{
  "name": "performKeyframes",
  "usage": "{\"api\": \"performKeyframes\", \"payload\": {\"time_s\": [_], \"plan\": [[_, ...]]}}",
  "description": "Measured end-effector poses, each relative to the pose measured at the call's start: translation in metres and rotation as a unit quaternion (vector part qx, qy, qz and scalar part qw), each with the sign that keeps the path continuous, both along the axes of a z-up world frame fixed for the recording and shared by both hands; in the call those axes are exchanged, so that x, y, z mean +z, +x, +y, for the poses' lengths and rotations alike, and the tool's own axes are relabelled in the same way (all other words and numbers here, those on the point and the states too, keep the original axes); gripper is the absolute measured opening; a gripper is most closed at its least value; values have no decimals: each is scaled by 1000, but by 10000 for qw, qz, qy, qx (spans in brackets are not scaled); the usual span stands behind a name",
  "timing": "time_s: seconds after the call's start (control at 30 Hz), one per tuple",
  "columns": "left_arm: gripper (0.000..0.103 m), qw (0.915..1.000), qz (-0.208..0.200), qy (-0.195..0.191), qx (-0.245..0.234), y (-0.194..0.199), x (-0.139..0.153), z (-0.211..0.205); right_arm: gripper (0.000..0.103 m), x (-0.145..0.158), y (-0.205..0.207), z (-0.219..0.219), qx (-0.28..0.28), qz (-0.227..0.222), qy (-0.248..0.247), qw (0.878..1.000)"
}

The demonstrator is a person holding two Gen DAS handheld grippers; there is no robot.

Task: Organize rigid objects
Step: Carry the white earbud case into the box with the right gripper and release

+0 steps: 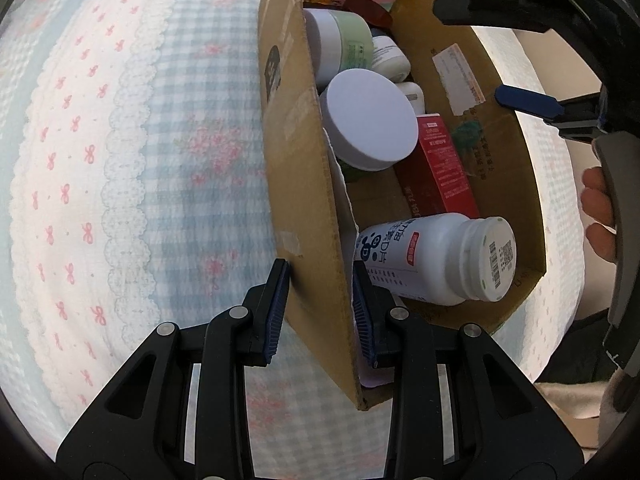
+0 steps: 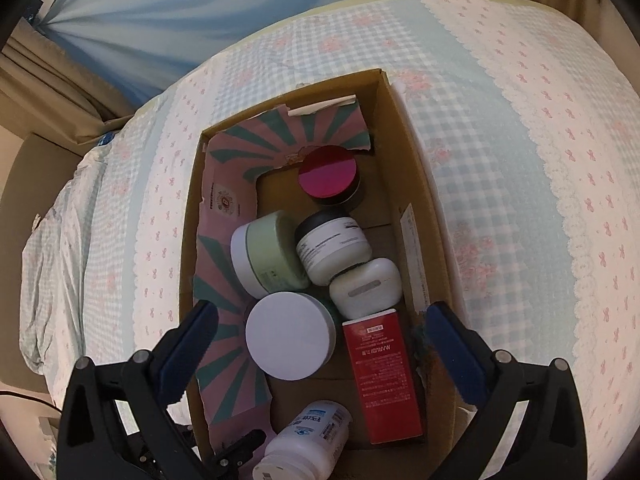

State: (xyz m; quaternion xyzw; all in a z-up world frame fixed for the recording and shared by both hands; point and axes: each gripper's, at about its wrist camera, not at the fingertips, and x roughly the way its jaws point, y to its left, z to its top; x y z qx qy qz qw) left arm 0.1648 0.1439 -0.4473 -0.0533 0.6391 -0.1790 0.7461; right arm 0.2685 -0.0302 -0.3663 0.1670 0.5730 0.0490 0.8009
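- While it straddles the cardboard box (image 1: 304, 184) wall, the left gripper (image 1: 320, 312) clamps it.
- The right gripper (image 2: 320, 344) hangs wide above the white-lidded jar (image 2: 290, 336).

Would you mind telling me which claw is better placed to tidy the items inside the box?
Right. The right claw hangs open above the box, while the left claw straddles its wall.
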Motion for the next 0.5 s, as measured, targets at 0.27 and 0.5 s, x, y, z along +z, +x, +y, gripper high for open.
{"api": "performKeyframes", "payload": {"time_s": [0.27, 0.5], "plan": [[28, 9996, -85, 184, 212, -5, 12, -5, 103, 16, -8, -11, 210, -115, 91, 9997], [28, 9953, -571, 523, 588, -11, 83, -9, 103, 68, -33, -33, 416, -305, -210, 9984]]}}
